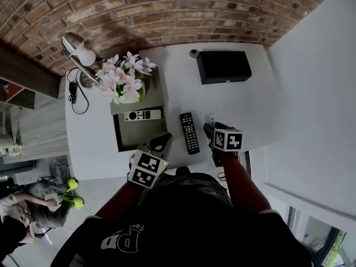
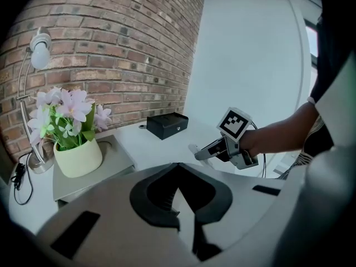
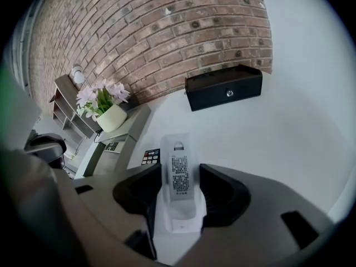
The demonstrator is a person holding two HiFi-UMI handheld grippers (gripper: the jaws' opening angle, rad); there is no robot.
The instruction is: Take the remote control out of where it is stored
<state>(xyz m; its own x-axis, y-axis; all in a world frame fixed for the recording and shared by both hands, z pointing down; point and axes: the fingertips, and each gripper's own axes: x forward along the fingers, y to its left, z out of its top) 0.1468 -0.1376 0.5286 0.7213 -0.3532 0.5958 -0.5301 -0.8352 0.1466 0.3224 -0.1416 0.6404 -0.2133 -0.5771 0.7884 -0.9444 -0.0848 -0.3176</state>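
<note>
The white remote [image 1: 143, 115] lies in the open drawer [image 1: 123, 142], just ahead of the left gripper [image 1: 162, 143] and slightly to its left. Its long axis runs side to side, across that gripper's line of reach. The left gripper's jaws are together on nothing. The right gripper [image 1: 210, 126] is clamped on a flat white labelled piece [image 3: 179, 174], possibly a packet or holder, and sits beyond the black remote [image 1: 189, 132] on the table [image 1: 245, 104]. Of the 2, the left is nearer and free. It would likely have to open and take the white remote across its narrow width.
</note>
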